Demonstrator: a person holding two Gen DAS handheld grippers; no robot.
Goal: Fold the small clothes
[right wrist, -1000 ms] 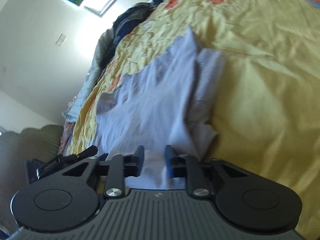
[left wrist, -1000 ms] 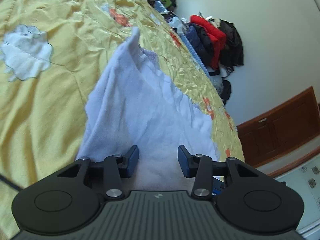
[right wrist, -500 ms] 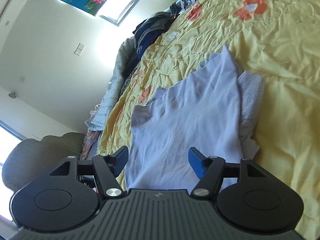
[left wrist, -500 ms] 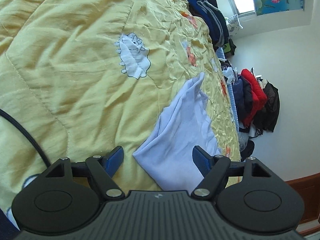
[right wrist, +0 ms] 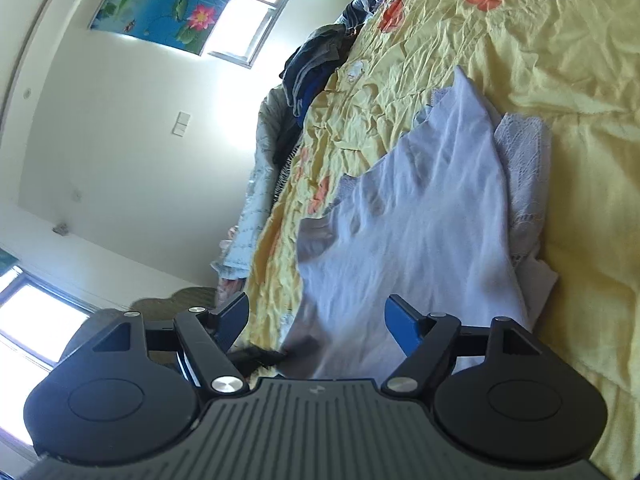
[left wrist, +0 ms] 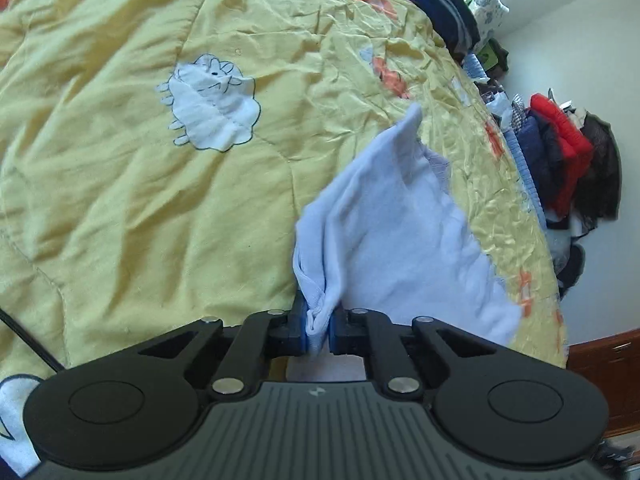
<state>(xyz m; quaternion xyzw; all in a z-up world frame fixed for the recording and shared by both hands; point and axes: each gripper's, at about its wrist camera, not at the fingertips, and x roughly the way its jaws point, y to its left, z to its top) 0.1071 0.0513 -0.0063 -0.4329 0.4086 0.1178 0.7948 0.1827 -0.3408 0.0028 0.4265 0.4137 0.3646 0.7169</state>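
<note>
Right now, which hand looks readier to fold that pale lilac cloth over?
Probably the left: its tool is closing on a bunched corner of the pale lilac cotton garment. The right tool is opening, pinching nothing.

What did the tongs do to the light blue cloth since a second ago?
The left tongs opened wide, then closed and now pinch a bunched edge of the light blue cloth. The right tongs let go and are opening, pads off the cloth. The cloth stays on the yellow quilt.
</note>
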